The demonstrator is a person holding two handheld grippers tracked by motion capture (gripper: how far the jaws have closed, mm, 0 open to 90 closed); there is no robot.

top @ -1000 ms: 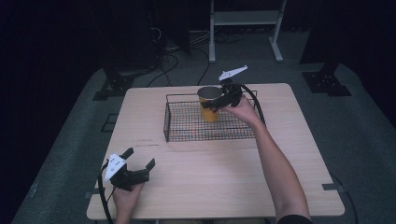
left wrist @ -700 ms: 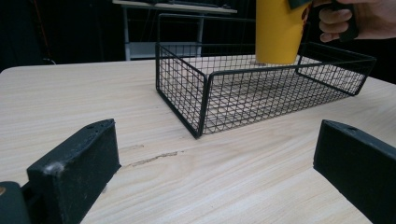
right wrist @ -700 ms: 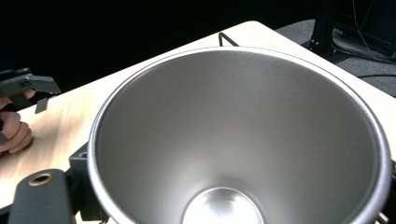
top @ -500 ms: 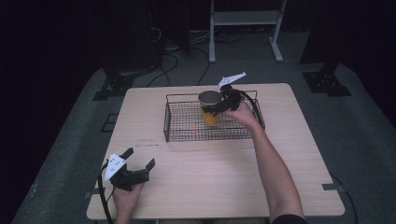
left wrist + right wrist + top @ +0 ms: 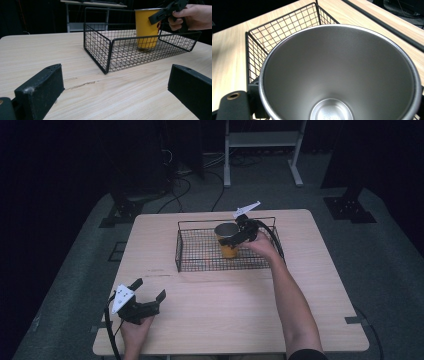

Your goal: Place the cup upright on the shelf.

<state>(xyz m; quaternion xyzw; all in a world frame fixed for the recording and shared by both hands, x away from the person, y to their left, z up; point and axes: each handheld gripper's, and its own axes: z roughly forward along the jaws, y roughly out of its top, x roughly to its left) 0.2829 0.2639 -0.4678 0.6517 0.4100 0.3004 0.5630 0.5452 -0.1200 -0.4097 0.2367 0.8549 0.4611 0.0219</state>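
A yellow cup [image 5: 228, 245] with a bare steel inside [image 5: 342, 75] stands upright in the right half of a black wire basket [image 5: 176, 247]. My right gripper [image 5: 235, 239] is shut on the cup's rim from the right, the hand behind it. In the left gripper view the cup [image 5: 146, 30] rests on the basket [image 5: 110, 52] floor, with the right gripper [image 5: 162, 15] at its rim. One black jaw shows at the lower left of the right gripper view, outside the cup wall. My left gripper [image 5: 149, 289] is open near the table's front left and holds nothing [image 5: 116, 75].
The basket sits at the back middle of a light wooden table [image 5: 225, 305]. Cables and a white metal stand [image 5: 260, 140] lie on the dark floor beyond the table. A scratch mark [image 5: 82, 85] crosses the wood in front of the basket.
My right gripper has lowered the cup into the basket, so it now sits on the basket floor. The left gripper has not moved.
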